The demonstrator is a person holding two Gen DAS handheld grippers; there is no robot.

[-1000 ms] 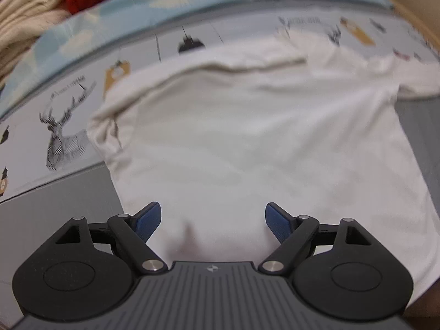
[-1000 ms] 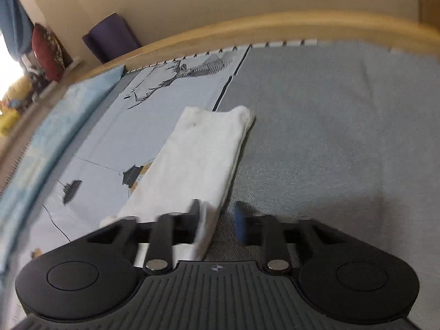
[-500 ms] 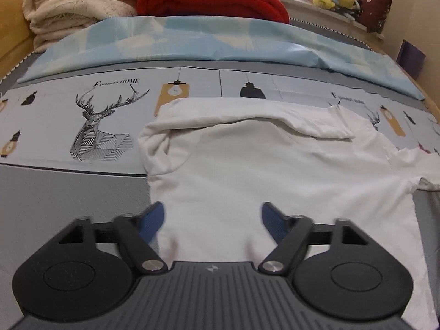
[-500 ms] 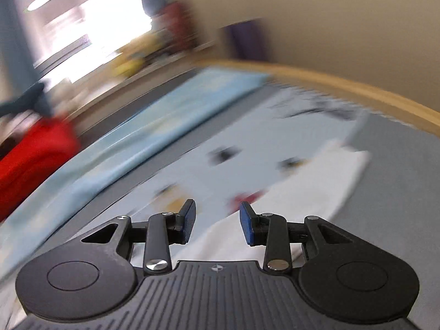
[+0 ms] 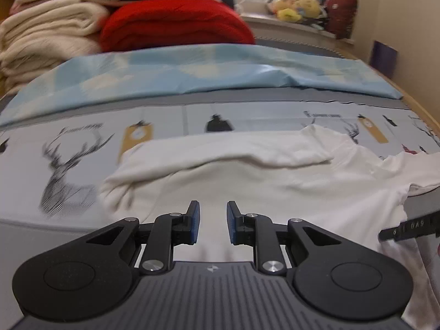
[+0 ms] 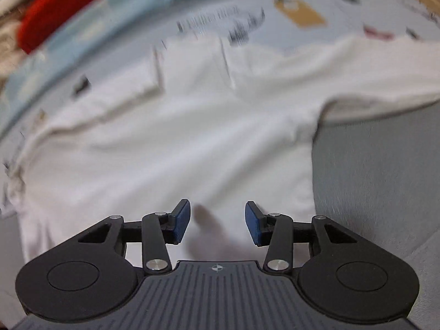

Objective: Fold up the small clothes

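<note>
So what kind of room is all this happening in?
Most likely a bedroom: a white T-shirt lies on a bed's deer-print sheet, with folded cream blankets and a red blanket stacked behind, and yellow plush toys on the windowsill.

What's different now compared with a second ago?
The right gripper left the folded white cloth it was beside and swung over to the white T-shirt, its jaws opening. The left gripper has narrowed, jaws closing, nothing pinched yet. The T-shirt still lies spread on the bedsheet.
</note>
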